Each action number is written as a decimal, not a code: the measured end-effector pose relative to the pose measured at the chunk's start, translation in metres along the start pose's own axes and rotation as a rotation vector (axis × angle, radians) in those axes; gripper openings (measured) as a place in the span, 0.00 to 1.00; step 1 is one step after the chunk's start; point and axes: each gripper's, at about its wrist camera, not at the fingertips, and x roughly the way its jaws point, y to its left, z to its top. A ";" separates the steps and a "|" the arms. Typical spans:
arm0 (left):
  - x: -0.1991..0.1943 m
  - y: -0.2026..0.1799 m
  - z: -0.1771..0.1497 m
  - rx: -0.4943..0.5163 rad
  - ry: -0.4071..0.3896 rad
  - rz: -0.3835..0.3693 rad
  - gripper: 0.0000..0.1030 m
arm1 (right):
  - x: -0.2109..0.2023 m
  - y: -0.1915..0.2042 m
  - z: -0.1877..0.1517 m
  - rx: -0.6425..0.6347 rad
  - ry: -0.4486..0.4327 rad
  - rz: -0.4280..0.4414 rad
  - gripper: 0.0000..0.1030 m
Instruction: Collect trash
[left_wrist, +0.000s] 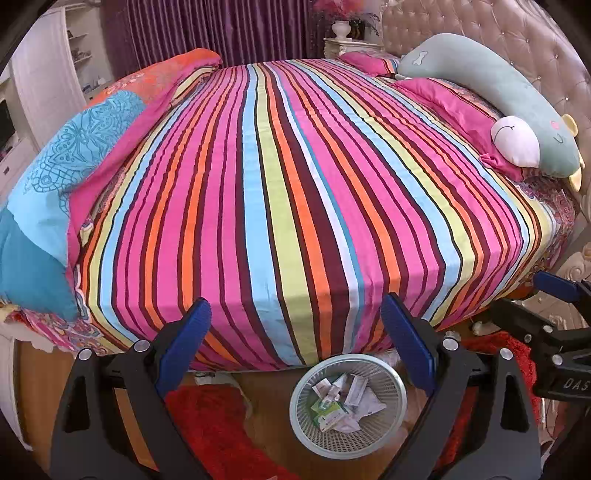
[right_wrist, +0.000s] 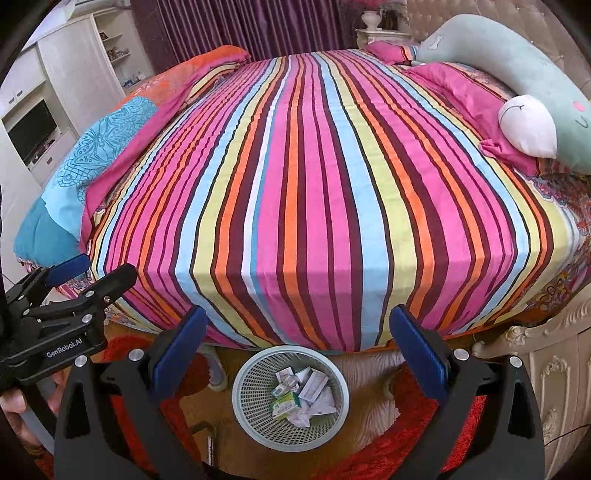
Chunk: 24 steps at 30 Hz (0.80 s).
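— Where's the trash?

— I see it in the bin (right_wrist: 290, 396), straight below and between my right gripper's (right_wrist: 298, 345) blue pads. Crumpled white paper, small cartons, a green-and-white box (right_wrist: 285, 403). From my left gripper (left_wrist: 296, 334) the same bin (left_wrist: 347, 405) sits under the right pad, slightly right of centre. It's a round, pale plastic basket with a lattice wall, standing on the wooden floor just in front of the bed's edge.

— Grippers?

— Both spread wide, nothing between the pads. Each shows at the other camera's edge: right one (left_wrist: 557, 321) far right, left one (right_wrist: 68, 291) far left, with my fingers behind it.

— Anything in the way?

— Ahead of both, the bed (right_wrist: 314, 184) fills the view: a smooth striped sheet in pink, orange, blue, yellow, maroon. A folded quilt (right_wrist: 96, 158) lies ahead-left, pink pillows (right_wrist: 465, 96) and a long mint plush (right_wrist: 517, 66) ahead-right against a tufted headboard (left_wrist: 517, 44). Shaggy red rugs (left_wrist: 210, 424) flank the bin.

— Hard to read?

— Box labels are too small. The rugs are cut off by my gripper arms; the frame corners are black.
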 end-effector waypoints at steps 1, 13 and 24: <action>-0.001 0.000 0.000 0.000 -0.001 0.002 0.88 | 0.000 0.002 0.000 -0.001 -0.001 -0.002 0.92; -0.002 0.003 0.002 -0.001 -0.001 0.008 0.88 | -0.004 0.003 0.002 -0.012 -0.020 0.000 0.92; -0.002 0.004 0.003 -0.004 0.000 0.008 0.88 | -0.006 0.004 0.004 -0.022 -0.024 -0.006 0.92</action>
